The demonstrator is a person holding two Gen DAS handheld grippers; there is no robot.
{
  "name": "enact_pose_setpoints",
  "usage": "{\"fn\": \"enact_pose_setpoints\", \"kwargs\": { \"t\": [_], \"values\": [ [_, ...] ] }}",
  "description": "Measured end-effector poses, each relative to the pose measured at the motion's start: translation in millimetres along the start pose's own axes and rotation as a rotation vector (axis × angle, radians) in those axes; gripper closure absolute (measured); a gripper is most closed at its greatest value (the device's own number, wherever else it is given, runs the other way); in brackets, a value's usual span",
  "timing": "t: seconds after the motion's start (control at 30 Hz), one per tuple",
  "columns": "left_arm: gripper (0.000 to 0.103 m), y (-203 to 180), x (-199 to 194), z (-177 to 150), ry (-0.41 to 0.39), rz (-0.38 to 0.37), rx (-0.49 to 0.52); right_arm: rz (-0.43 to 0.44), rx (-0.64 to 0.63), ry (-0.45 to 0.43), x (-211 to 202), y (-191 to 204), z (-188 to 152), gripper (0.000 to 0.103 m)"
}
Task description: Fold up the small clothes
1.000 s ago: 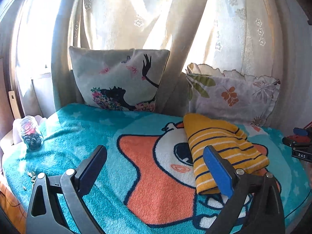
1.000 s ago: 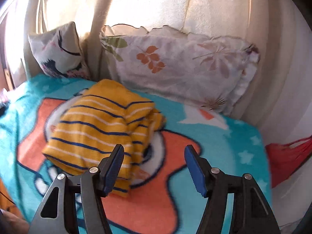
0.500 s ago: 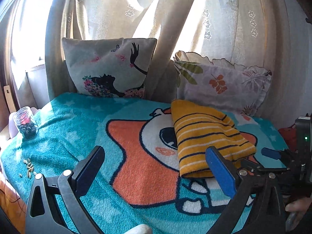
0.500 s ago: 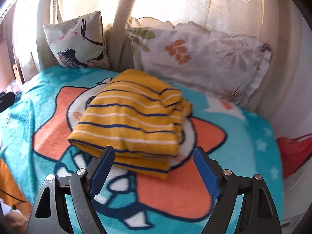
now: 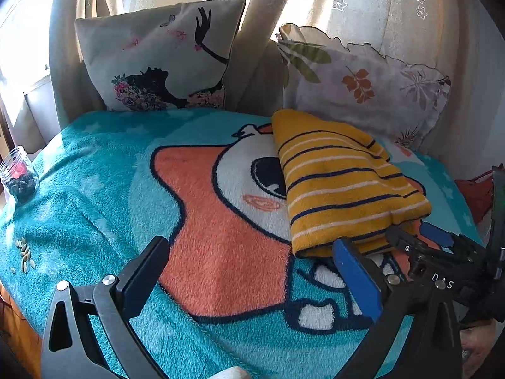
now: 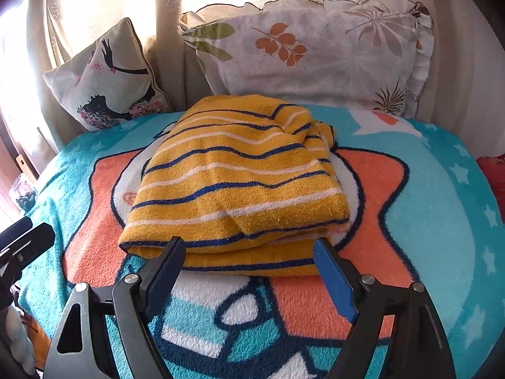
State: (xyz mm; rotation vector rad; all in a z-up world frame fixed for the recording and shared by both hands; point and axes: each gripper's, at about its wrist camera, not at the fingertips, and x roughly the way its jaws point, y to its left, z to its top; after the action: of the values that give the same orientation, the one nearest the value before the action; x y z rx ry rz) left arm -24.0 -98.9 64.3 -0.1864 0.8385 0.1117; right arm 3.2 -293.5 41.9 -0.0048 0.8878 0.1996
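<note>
A folded yellow garment (image 6: pixel 240 177) with blue and white stripes lies on the teal cartoon blanket (image 6: pixel 442 221). My right gripper (image 6: pixel 247 249) is open, its wide-set blue-padded tips level with the garment's near folded edge, and neither pad presses the cloth. In the left wrist view the garment (image 5: pixel 341 183) lies right of centre, with the right gripper (image 5: pixel 419 237) at its near right corner. My left gripper (image 5: pixel 249 252) is open over the orange part of the blanket (image 5: pixel 94 173), left of the garment and holding nothing. Its black tip (image 6: pixel 25 240) shows at the left edge of the right wrist view.
Two pillows lean on the curtain behind: one with a dancer print (image 5: pixel 164 60), one with leaves (image 5: pixel 363 85). A glass jar (image 5: pixel 20 177) and scattered seeds (image 5: pixel 25 252) sit at the blanket's left edge. Red cloth (image 5: pixel 476 195) lies off the right side.
Both grippers have sunk and tipped down toward the blanket. The right gripper's jaws have spread wider and come up to the garment's near edge. The garment has not moved.
</note>
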Motion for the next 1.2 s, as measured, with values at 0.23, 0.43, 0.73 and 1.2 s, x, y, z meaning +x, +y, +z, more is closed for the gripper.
{"fn": "enact_pose_setpoints", "kwargs": {
  "t": [0.23,0.43,0.73,1.2],
  "values": [
    [0.000,7.4,11.6,-0.5,0.035,0.002,-0.016,0.000,-0.019,0.013,9.3,8.3,2.5,0.017],
    [0.000,9.1,17.9,-2.4,0.051,0.000,-0.014,-0.001,-0.028,0.026,14.2,15.1,-0.8,0.017],
    [0.000,14.0,23.6,-5.7,0.071,0.005,-0.024,-0.001,-0.052,0.033,17.7,22.3,-2.8,0.017],
    [0.000,16.1,28.1,-10.5,0.098,0.007,-0.026,-0.007,-0.052,0.043,19.0,23.8,-5.3,0.017]
  ]
}}
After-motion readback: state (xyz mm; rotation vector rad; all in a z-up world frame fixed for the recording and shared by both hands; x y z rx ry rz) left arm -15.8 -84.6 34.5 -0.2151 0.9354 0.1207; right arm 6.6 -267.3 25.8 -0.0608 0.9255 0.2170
